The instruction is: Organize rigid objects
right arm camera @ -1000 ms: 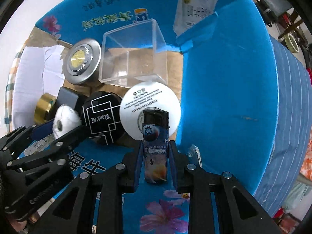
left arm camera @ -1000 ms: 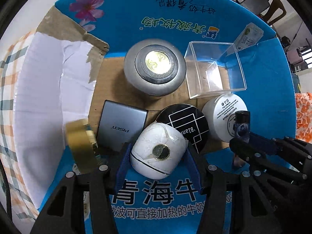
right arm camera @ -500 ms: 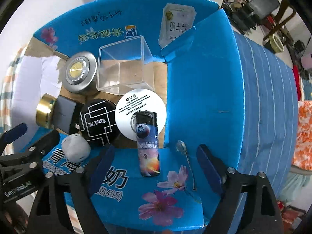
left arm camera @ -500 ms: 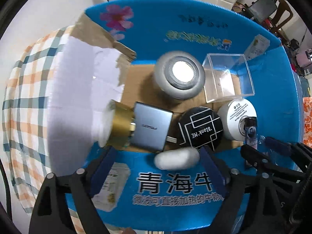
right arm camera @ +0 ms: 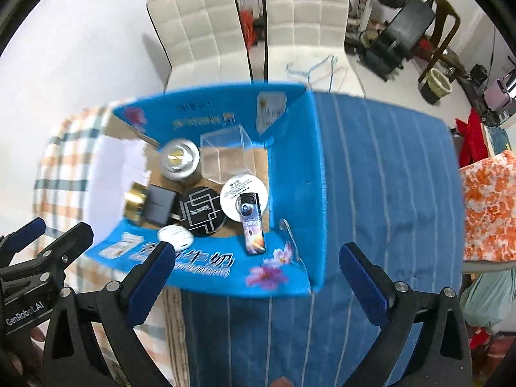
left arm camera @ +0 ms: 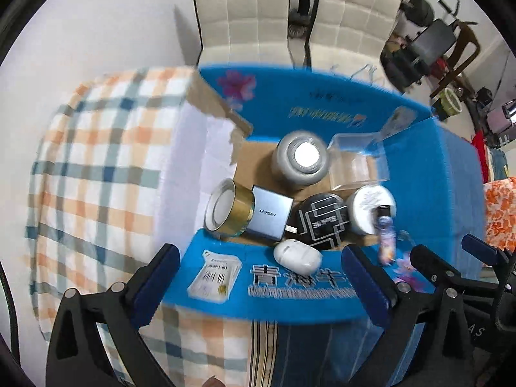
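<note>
An open blue cardboard box point(left arm camera: 322, 106) holds a silver round tin point(left arm camera: 301, 158), a clear plastic box point(left arm camera: 354, 164), a gold-banded jar point(left arm camera: 229, 208), a grey charger point(left arm camera: 271, 214), a black round tin point(left arm camera: 322, 222) and a white cream jar point(left arm camera: 367, 203). A white egg-shaped object point(left arm camera: 297, 256) lies at the box's near edge. A printed lighter point(right arm camera: 253, 225) leans there against the cream jar. My left gripper point(left arm camera: 258, 254) hangs high above the box, its jaws opening wide with nothing between them. My right gripper point(right arm camera: 256, 251) is likewise above the box, jaws opening and empty.
The box sits where a checked cloth point(left arm camera: 96, 167) on the left meets a blue striped cloth point(right arm camera: 387, 177) on the right. A small sachet point(left arm camera: 214, 277) lies on the near flap. White padded chairs point(right arm camera: 225, 25) stand behind. An orange floral fabric point(right arm camera: 487, 206) lies far right.
Both grippers opened, letting go of the white egg-shaped object and the lighter, which now rest in the box. Both grippers rose well away from the box.
</note>
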